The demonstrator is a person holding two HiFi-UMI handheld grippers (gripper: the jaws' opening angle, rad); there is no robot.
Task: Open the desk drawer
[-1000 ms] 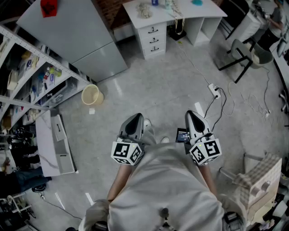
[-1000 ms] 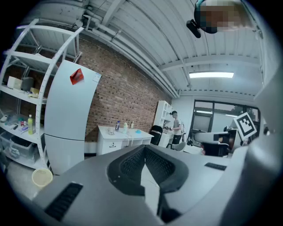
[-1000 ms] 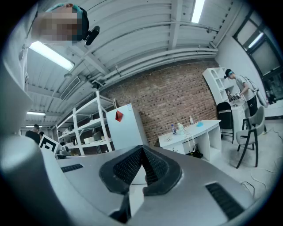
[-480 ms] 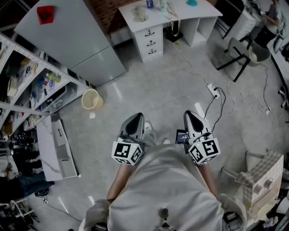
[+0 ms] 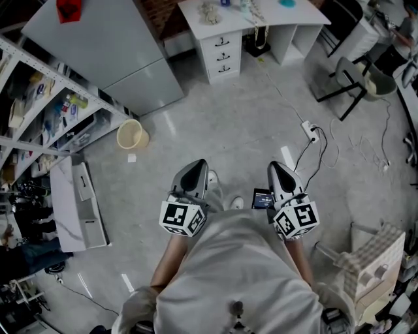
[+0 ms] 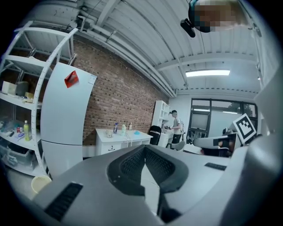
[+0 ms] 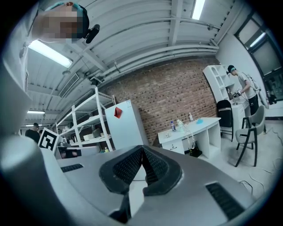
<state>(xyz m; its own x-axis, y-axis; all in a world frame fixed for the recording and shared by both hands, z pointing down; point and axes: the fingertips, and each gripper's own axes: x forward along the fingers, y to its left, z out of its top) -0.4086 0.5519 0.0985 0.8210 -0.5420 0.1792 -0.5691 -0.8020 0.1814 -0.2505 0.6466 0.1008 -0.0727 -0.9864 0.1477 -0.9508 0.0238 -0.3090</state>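
The white desk (image 5: 261, 16) stands far off across the floor, against the brick wall. Its stack of three drawers (image 5: 222, 55) with dark handles is closed. Both grippers are held at waist height, well short of the desk. My left gripper (image 5: 195, 167) is shut with nothing in it, and so is my right gripper (image 5: 276, 167). In the left gripper view the desk (image 6: 116, 137) is small beyond the shut left gripper (image 6: 144, 148). The right gripper view shows the desk (image 7: 190, 131) past the shut right gripper (image 7: 142, 148).
A grey fridge (image 5: 111, 52) stands left of the desk, with metal shelving (image 5: 46, 111) beside it. On the floor are a pale bucket (image 5: 132, 136), a white cabinet (image 5: 75, 209), and a power strip (image 5: 308, 130) with cables. A chair (image 5: 353, 81) stands at the right. A person (image 6: 175, 128) stands far back.
The head view sways slightly; both grippers stay shut in the same place and the desk is no nearer.
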